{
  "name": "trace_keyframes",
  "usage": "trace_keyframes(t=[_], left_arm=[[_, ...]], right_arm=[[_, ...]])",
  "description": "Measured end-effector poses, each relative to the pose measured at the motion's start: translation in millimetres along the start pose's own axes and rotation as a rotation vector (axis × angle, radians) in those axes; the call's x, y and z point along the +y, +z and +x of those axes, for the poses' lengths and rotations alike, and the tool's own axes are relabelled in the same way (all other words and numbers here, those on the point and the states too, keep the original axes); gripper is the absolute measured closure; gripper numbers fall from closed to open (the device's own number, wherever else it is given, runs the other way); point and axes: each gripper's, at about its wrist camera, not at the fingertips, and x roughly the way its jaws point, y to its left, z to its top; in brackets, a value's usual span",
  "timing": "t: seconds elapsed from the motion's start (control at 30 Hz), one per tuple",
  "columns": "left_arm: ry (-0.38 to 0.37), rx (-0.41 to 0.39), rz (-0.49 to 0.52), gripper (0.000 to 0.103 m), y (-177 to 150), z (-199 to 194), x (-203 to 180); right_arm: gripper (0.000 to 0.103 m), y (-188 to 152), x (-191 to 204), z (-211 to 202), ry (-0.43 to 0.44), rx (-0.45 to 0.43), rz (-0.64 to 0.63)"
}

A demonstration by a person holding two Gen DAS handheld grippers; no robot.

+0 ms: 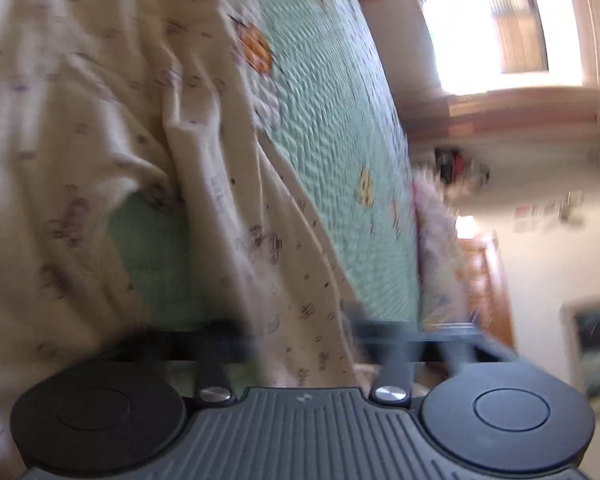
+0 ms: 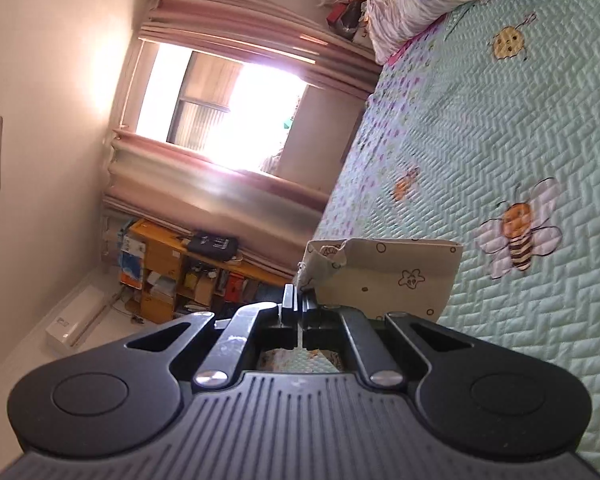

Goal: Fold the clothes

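While right tool [image 2: 299, 304] pinches cream garment [image 2: 384, 276] corner, left tool [image 1: 300, 332] blurred.

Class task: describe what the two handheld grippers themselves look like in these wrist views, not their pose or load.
Both the left gripper and the right gripper are matte black, with a ribbed central plate, a round disc on each side, and linkage arms on silver pivot screws. A small pale logo marks each plate. No cables or sleeves show.
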Motion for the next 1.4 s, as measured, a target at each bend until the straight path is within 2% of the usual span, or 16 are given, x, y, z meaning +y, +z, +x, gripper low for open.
trace_keyframes(t=[0.03, 0.1, 0.17, 0.23, 0.3, 0.4, 0.47, 0.57, 0.67, 0.9, 1.0, 1.1, 1.13, 1.2, 1.3, 1.4], left_arm=[[0.013, -0.018, 0.031, 0.102, 4.6, -0.4, -4.2], [0.037, -0.055, 0.093, 0.102, 13.9, -1.3, -12.8], [-0.008, -0.122, 0.162, 0.102, 28.1, -22.4, -37.7], [-0.098, -0.208, 0.227, 0.102, 39.6, -56.5, -66.7], [-0.089, -0.318, 0.329, 0.102, 47.4, -85.9, -91.6], [-0.108, -0.284, 0.231, 0.102, 66.6, -95.1, -96.4], [-0.098, -0.27, 0.306, 0.102, 63.0, -98.6, -109.9], [-0.085, -0.242, 0.287, 0.102, 72.4, -97.0, -106.4], [-0.056, -0.263, 0.306, 0.102, 81.4, -98.4, -100.7], [-0.016, -0.239, 0.245, 0.102, 100.0, -83.3, -86.7], [-0.032, -0.29, 0.177, 0.102, 117.5, -82.7, -77.3], [-0.102, -0.41, 0.169, 0.102, 128.5, -99.8, -89.0], [-0.126, -0.416, 0.181, 0.102, 125.7, -104.5, -93.2], [-0.173, -0.428, 0.204, 0.102, 120.1, -113.9, -101.5], [-0.168, -0.347, 0.274, 0.101, 93.1, -104.4, -103.6], [-0.066, -0.17, 0.307, 0.1, 55.2, -59.3, -83.5]], right_arm=[[0.101, 0.0, -1.4, -0.4, -0.01, -0.002, -0.006], [0.101, 1.1, -6.9, -1.0, -0.039, -0.009, -0.013], [0.101, 7.1, -20.9, -1.0, -0.077, -0.024, 0.01], [0.101, 11.5, -19.5, -3.8, -0.045, -0.042, -0.004], [0.101, 15.3, -13.8, -6.6, -0.002, -0.059, -0.037], [0.101, 13.5, -18.4, 5.6, -0.051, 0.0, 0.016], [0.101, 12.9, -13.4, 8.5, 0.0, -0.006, 0.005], [0.101, 11.7, -13.5, 26.6, -0.065, 0.049, 0.018], [0.101, 14.8, -4.0, 37.9, -0.044, 0.061, -0.032], [0.101, 17.9, -5.2, 72.8, -0.115, 0.125, -0.013], [0.101, 20.0, 5.0, 105.8, -0.119, 0.155, -0.034], [0.101, 28.0, 36.5, 141.2, -0.039, 0.152, -0.072], [0.101, 32.0, 51.4, 147.2, 0.004, 0.14, -0.11], [0.101, 38.7, 30.1, 147.2, -0.017, 0.126, -0.106], [0.101, 48.3, -29.0, 140.8, -0.105, 0.108, -0.057], [0.101, 57.9, -88.1, 134.4, -0.193, 0.091, -0.008]])
